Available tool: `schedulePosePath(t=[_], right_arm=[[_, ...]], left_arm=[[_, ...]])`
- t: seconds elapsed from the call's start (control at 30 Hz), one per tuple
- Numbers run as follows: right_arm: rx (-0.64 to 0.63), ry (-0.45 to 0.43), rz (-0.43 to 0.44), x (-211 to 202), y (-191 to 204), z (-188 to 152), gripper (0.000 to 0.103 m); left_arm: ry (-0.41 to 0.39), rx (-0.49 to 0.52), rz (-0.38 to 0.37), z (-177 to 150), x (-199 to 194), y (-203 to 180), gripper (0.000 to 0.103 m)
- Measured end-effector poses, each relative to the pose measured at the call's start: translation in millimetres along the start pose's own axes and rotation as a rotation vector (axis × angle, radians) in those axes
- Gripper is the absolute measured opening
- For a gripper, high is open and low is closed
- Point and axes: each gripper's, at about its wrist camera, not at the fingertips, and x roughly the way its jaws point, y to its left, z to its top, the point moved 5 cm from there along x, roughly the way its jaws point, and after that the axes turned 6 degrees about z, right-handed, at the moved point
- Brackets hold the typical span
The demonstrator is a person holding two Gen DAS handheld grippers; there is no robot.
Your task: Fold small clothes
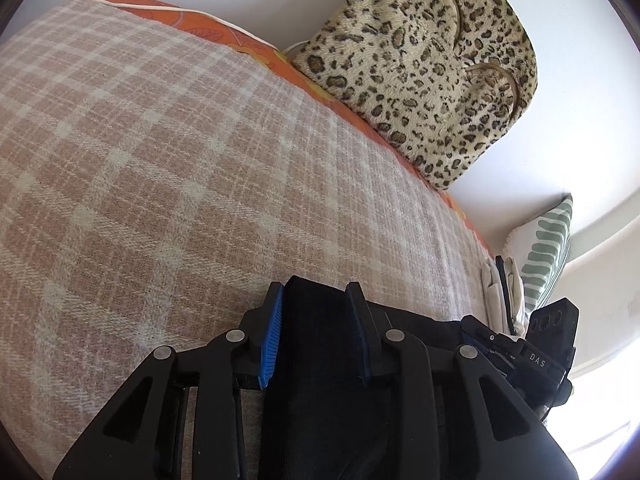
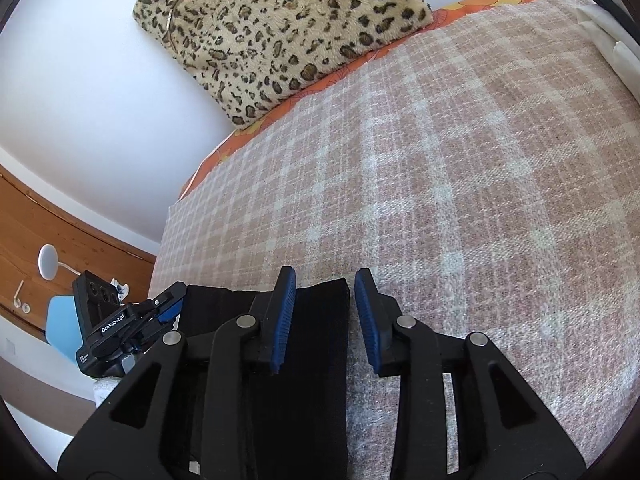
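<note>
A black garment (image 1: 320, 360) lies on the pink and white plaid blanket (image 1: 160, 160) at the near edge of the bed. My left gripper (image 1: 316, 320) is open, its blue-padded fingers (image 1: 272, 340) standing either side of one end of the garment. My right gripper (image 2: 325, 312) is open too, over the other end of the black garment (image 2: 312, 360), whose edge lies between the fingers (image 2: 284, 320). Each gripper shows in the other's view: the right one at the right (image 1: 520, 356), the left one at the left (image 2: 120, 320).
A leopard-print cushion (image 1: 420, 72) leans on the white wall behind the bed. An orange sheet (image 1: 224, 28) edges the blanket. A green-striped pillow (image 1: 544, 256) and pale folded cloth (image 1: 496, 292) lie at one end. A blue chair (image 2: 60, 320) and wooden panelling (image 2: 60, 232) stand beyond the other.
</note>
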Motion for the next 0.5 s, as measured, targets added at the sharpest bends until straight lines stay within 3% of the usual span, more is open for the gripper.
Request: schedulePosePath(t=[0.03,0.07,0.1,0.23,0.4,0.43,0.5], right_arm=[[-0.012,0.011,-0.004,3,2,0,0.029],[-0.034,0.018,-0.013,4,5,-1,0.011],[-0.056,0.032,-0.029,6,8,-1,0.007],[-0.098,-0.012,-0.108,-2,11,2,0.005],[-0.076,-0.021,-0.118,-7,4,5,0.005],[-0.069,-0.024,-0.114,-9,3,5,0.005],[-0.044,-0.026,-0.1,-13,2,4,0.006]], left_arm=[[-0.002,0.016,0.009,-1,1,-2,0.025],[-0.006,0.027,0.013,-1,1,-3,0.014],[0.0,0.034,0.015,-1,2,-4,0.008],[-0.011,0.042,0.051,-1,2,1,0.008],[-0.029,0.049,0.092,4,-7,2,0.009],[-0.028,0.04,0.098,6,-11,4,0.01],[-0.042,0.022,0.093,7,-20,6,0.026]])
